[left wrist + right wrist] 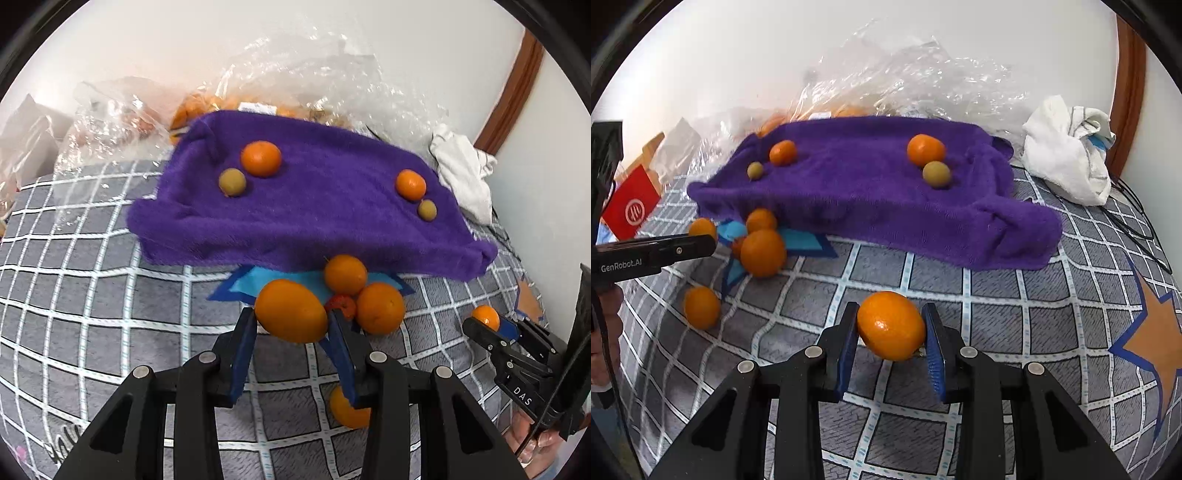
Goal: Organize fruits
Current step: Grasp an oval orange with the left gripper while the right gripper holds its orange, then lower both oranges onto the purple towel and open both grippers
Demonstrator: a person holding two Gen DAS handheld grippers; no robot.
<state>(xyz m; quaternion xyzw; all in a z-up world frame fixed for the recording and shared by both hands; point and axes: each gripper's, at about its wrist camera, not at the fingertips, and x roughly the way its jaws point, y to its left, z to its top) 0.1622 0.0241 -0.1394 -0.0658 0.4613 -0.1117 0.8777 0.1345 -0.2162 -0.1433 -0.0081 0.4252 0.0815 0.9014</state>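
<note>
A purple towel (pixel 314 206) lies on the checked bedspread and also shows in the right wrist view (pixel 871 192). On it sit two oranges (pixel 260 158) (pixel 410 184) and two small green fruits (pixel 232 181) (pixel 427 210). My left gripper (pixel 291 325) is shut on an orange (pixel 291 311) beside a cluster of oranges (pixel 380 308) on a blue star patch. My right gripper (pixel 891 332) is shut on another orange (pixel 891 325) above the bedspread; it also shows in the left wrist view (pixel 491 325).
Crumpled clear plastic bags (pixel 314 74) lie behind the towel. A white cloth (pixel 1067 147) sits at the right near a wooden frame. A loose orange (pixel 701 307) lies on the bedspread (pixel 997 314). A red box (pixel 629 206) is at the left.
</note>
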